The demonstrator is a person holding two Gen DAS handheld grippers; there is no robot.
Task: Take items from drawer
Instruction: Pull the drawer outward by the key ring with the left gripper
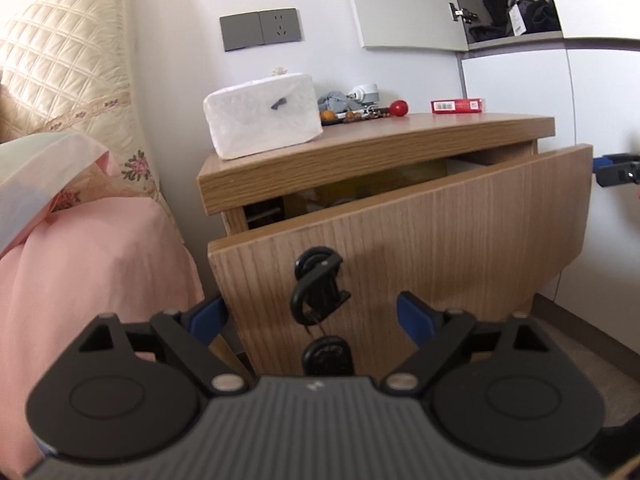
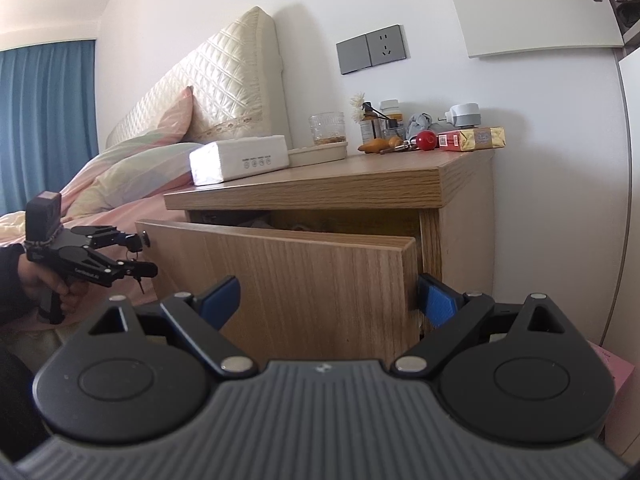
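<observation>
The wooden nightstand's drawer (image 1: 400,240) stands partly pulled out, with a dark gap above its front panel (image 2: 288,280). Inside, only dim yellowish shapes (image 1: 400,178) show. A black key with a ring and a second key (image 1: 320,284) hangs from the lock in the panel. My left gripper (image 1: 312,316) is open just in front of the panel, its blue pads on either side of the keys. My right gripper (image 2: 332,298) is open too; the panel's right edge sits between its fingers, with the right pad (image 2: 440,300) beside that edge. A hand holds the left gripper (image 2: 136,254).
On the nightstand top (image 2: 360,172) lie a white tissue pack (image 1: 262,114), a red box (image 1: 456,105), a red ball (image 1: 399,108), a glass (image 2: 326,128), bottles and a charger. The pink bed (image 1: 92,248) is close on the left, and a wardrobe (image 1: 520,80) stands on the right.
</observation>
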